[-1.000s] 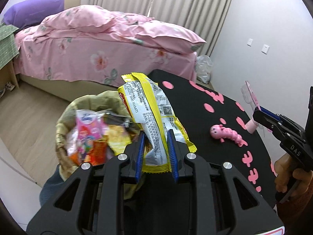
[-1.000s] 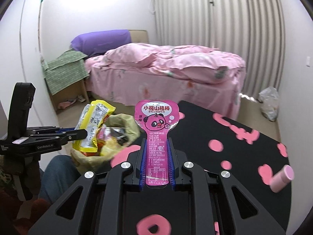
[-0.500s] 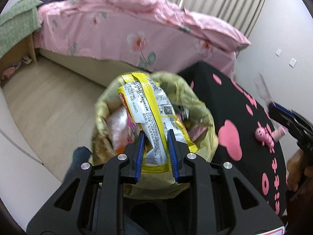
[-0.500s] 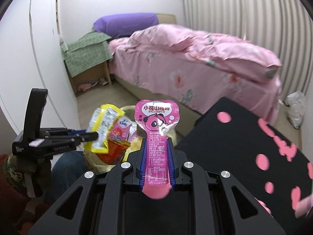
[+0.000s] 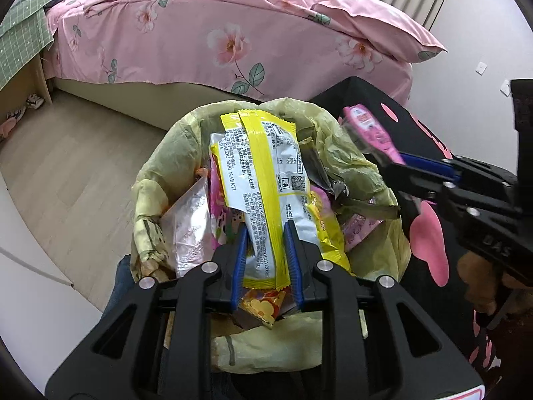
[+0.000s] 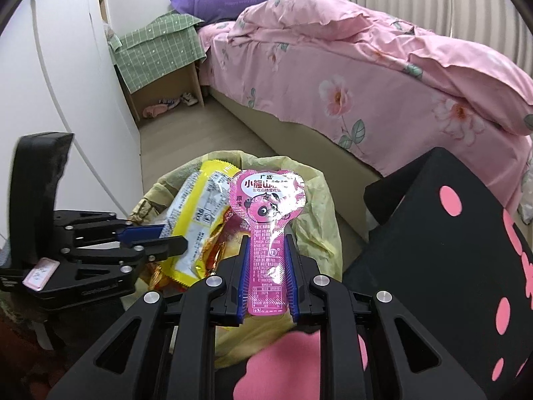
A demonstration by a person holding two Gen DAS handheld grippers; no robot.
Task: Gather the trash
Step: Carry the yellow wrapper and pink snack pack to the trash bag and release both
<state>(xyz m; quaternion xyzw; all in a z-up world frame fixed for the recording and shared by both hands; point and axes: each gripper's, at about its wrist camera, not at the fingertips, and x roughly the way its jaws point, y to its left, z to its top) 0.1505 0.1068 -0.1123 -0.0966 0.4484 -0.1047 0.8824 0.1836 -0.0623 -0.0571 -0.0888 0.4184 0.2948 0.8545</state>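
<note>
In the left wrist view our left tool [image 5: 266, 233] is clamped on the yellow snack wrapper [image 5: 263, 180], which stands up at centre frame directly over the trash bin [image 5: 150, 180] lined with a yellowish bag and already full of wrappers. Only this view looks down into the bin's contents; it also shows our right tool [image 5: 393, 163] entering from the right edge. In the right wrist view the right tool [image 6: 266, 250] is closed on the pink lollipop-shaped packet [image 6: 268, 206], held upright at centre, above the bin's near rim [image 6: 319, 220]. Here alone we see the black tabletop [image 6: 433, 233] with pink spots at lower right and the left tool [image 6: 160, 238] at left. Beyond lie the bed [image 6: 333, 76] and floor. Compared with a second ago, both tools have come down over the bin, which now fills the frame.
</note>
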